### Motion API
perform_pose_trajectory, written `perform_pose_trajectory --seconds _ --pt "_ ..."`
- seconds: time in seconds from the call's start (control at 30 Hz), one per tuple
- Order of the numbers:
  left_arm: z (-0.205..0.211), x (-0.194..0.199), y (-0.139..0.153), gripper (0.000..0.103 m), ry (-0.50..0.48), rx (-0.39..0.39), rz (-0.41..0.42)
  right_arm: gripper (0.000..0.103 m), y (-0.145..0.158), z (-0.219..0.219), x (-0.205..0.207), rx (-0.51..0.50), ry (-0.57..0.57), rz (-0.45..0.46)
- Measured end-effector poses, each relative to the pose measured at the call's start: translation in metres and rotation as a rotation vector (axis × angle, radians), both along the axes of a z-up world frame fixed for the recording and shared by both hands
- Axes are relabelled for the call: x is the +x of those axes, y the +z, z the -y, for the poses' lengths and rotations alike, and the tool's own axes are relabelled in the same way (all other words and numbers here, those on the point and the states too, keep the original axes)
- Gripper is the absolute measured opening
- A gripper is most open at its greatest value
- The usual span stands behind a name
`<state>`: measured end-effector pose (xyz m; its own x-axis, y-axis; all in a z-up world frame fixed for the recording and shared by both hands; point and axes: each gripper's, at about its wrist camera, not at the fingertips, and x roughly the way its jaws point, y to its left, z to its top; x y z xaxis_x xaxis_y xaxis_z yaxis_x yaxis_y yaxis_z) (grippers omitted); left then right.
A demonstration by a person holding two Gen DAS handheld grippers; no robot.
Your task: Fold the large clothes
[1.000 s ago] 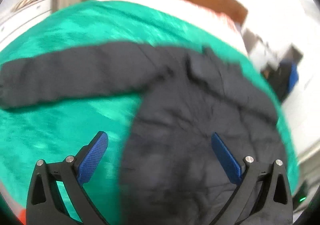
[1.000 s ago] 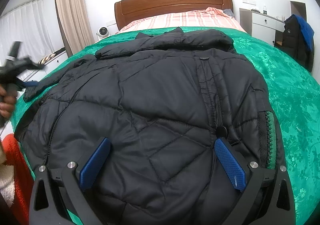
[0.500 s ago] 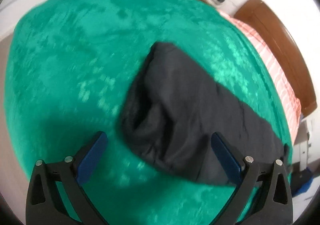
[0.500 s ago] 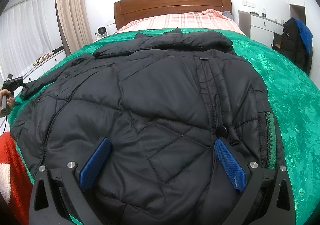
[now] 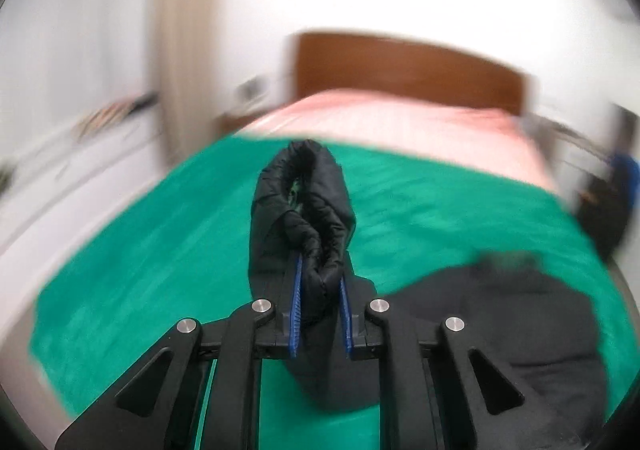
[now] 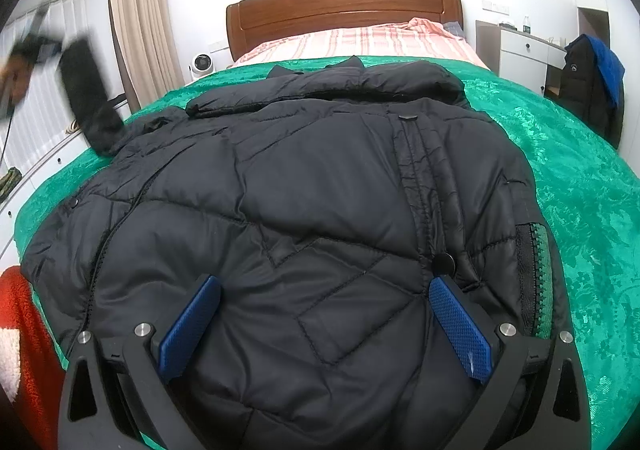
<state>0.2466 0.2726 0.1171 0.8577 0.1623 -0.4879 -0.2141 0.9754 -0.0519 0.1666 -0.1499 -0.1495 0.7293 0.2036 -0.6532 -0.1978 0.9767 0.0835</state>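
A bed (image 6: 344, 6) with a brown wooden headboard is covered by a green blanket (image 6: 580, 178). A big black puffy jacket (image 6: 312, 210) is spread flat on the blanket. Pink striped bedding (image 6: 360, 42) is seen by the headboard.

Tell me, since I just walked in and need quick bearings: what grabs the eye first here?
A big black puffer jacket lies spread across the green bedspread, filling the right wrist view. The left claw is shut on the jacket's sleeve cuff, lifting it off the bed. The right claw hangs open over the jacket's hem.
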Motion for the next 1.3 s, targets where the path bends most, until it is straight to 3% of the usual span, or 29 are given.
perform_pose_trajectory --seconds 0.13,0.27,0.3,0.33,0.37,0.4,0.53,0.63,0.77,0.97,1.07,1.2,1.3 --pt "0.130 0.028 0.032 0.015 -0.271 0.040 0.039 0.103 0.001 0.000 0.000 -0.001 0.000 -0.001" --pt "0.246 0.051 -0.004 0.021 -0.474 0.061 -0.019 0.103 0.001 0.000 0.000 -0.003 0.003 0.001" --pt "0.275 0.058 -0.026 0.038 -0.520 0.057 -0.060 0.103 0.001 0.000 0.001 -0.004 0.004 0.002" --pt "0.295 0.064 -0.046 0.077 -0.538 0.054 -0.100 0.103 0.001 0.000 0.001 -0.005 0.005 0.002" --pt "0.314 0.067 -0.068 0.095 -0.535 0.056 -0.144 0.103 0.000 0.000 0.000 -0.005 0.006 0.003" --pt "0.331 0.069 -0.098 0.101 -0.533 0.050 -0.190 0.103 0.000 0.000 0.000 -0.005 0.007 0.003" --pt "0.355 0.043 -0.175 0.096 -0.600 0.047 -0.357 0.103 0.000 0.001 0.000 -0.006 0.014 -0.001" --pt "0.341 0.008 -0.191 0.096 -0.613 0.085 -0.376 0.103 -0.001 0.001 0.001 -0.011 0.021 -0.002" --pt "0.283 -0.027 -0.178 0.098 -0.571 0.142 -0.345 0.103 -0.002 0.000 0.002 -0.023 0.016 -0.001" --pt "0.176 -0.077 -0.163 0.100 -0.355 0.238 -0.316 0.103 -0.002 -0.002 0.003 -0.028 0.010 -0.009" --pt "0.128 -0.079 -0.171 0.101 -0.212 0.204 -0.301 0.103 -0.002 -0.003 0.002 -0.034 0.009 -0.002" --pt "0.071 -0.077 -0.204 0.101 -0.002 0.079 -0.277 0.103 -0.003 -0.005 0.001 -0.043 0.010 0.006" --pt "0.038 -0.071 -0.231 0.101 0.095 -0.029 -0.287 0.103 -0.004 -0.005 -0.001 -0.046 0.012 0.011"
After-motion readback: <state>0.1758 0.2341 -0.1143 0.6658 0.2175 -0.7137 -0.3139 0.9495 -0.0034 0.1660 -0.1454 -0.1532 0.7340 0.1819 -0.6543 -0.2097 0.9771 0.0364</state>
